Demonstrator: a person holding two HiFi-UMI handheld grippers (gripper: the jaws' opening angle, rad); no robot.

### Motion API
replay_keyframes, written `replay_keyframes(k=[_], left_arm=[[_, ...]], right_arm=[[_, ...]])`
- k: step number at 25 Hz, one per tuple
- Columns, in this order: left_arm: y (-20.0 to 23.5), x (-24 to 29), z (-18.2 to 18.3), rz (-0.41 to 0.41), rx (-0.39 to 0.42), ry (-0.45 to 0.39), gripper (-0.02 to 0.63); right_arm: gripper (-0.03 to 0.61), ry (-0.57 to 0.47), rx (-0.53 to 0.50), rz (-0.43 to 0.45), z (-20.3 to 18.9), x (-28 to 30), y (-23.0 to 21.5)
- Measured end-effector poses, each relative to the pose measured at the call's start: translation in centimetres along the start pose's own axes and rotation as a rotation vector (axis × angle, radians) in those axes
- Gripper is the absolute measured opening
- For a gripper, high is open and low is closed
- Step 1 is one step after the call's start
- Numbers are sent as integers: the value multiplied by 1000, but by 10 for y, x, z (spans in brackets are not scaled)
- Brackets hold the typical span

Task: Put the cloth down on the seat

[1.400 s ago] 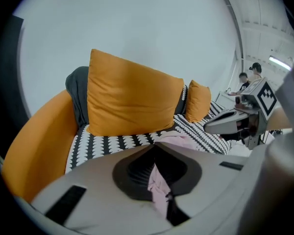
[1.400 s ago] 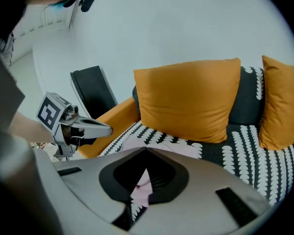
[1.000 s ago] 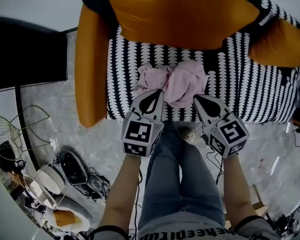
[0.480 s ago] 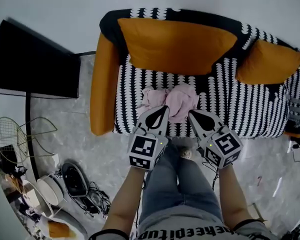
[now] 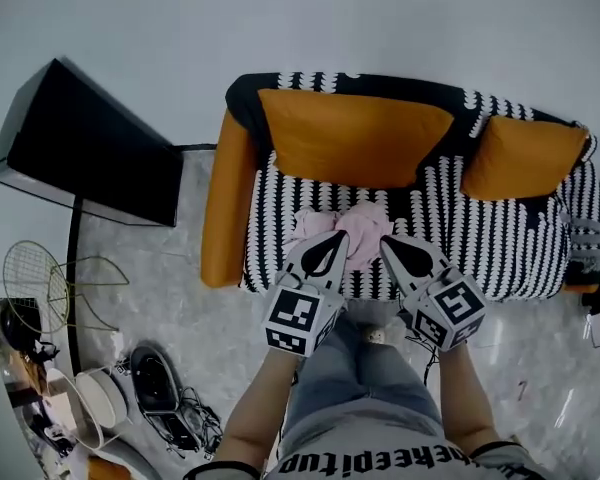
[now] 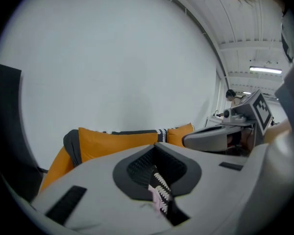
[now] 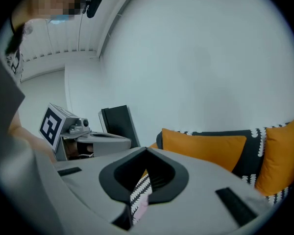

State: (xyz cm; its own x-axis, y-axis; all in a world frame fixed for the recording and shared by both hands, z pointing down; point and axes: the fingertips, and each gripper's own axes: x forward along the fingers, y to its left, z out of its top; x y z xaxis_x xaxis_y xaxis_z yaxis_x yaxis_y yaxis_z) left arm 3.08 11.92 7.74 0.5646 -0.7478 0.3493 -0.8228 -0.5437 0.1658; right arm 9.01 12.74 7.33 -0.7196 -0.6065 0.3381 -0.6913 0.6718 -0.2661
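White wall up top, pale marbled floor point(image 5: 180, 298) below, and against that wall stood the sofa. Its black-and-white patterned seat point(image 5: 500, 243) was backed by a long orange cushion point(image 5: 355, 138), with a smaller cushion point(image 5: 520, 158) at the right end and an orange armrest point(image 5: 228, 218) on the left.

And the cloth point(image 5: 352, 230), pink and crumpled into a heap, lay on the seat near its front edge, left of the middle. Both grippers hung side by side over that front edge, pointing at the sofa. In the head view the left gripper point(image 5: 330, 243) had its tip over the heap's near left side, and the right gripper point(image 5: 393, 245) over its near right side. Whether either tip touched the fabric could not be told.

Jaws were pressed together on both, nothing pinched. Each gripper view showed just a thin slit, with a sliver of pink and sofa pattern seen through it.

The person's jeans point(image 5: 355, 378) showed below the grippers. Off left stood a black panel point(image 5: 90, 148), and a wire basket point(image 5: 40, 278) was on the floor.
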Motion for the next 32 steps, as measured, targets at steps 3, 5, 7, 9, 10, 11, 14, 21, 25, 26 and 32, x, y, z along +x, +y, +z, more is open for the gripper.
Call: replay_keyframes(k=[3, 5, 7, 9, 10, 11, 14, 21, 25, 26, 32], left_arm=[[-12, -9, 19, -18, 22, -29, 25], [-20, -15, 31, -28, 32, -53, 23], [-29, -20, 43, -34, 47, -77, 23], [-38, -25, 54, -39, 65, -100, 23], [-43, -28, 58, -41, 73, -112, 23], [-48, -31, 63, -45, 80, -123, 23], [-62, -41, 75, -58, 93, -156, 23], [-91, -61, 100, -92, 116, -229, 25], [-103, -70, 105, -100, 124, -248, 25], [-105, -72, 106, -101, 120, -245, 25], [-120, -79, 107, -112, 141, -273, 25]], right_arm=[[-2, -32, -37, 8, 21, -9, 10], [-2, -53, -62, 14, 34, -17, 17], [-2, -79, -81, 19, 46, -27, 22], [-2, -106, -97, 23, 57, -37, 25], [-2, -117, -106, 24, 61, -42, 28], [-2, -126, -114, 25, 66, -46, 30], [-2, -147, -134, 30, 76, -60, 39], [-2, -204, -172, 55, 93, -88, 55], [-2, -234, -196, 65, 101, -101, 65], [-2, -239, -199, 69, 102, -104, 67], [-2, -254, -213, 83, 102, -116, 74]])
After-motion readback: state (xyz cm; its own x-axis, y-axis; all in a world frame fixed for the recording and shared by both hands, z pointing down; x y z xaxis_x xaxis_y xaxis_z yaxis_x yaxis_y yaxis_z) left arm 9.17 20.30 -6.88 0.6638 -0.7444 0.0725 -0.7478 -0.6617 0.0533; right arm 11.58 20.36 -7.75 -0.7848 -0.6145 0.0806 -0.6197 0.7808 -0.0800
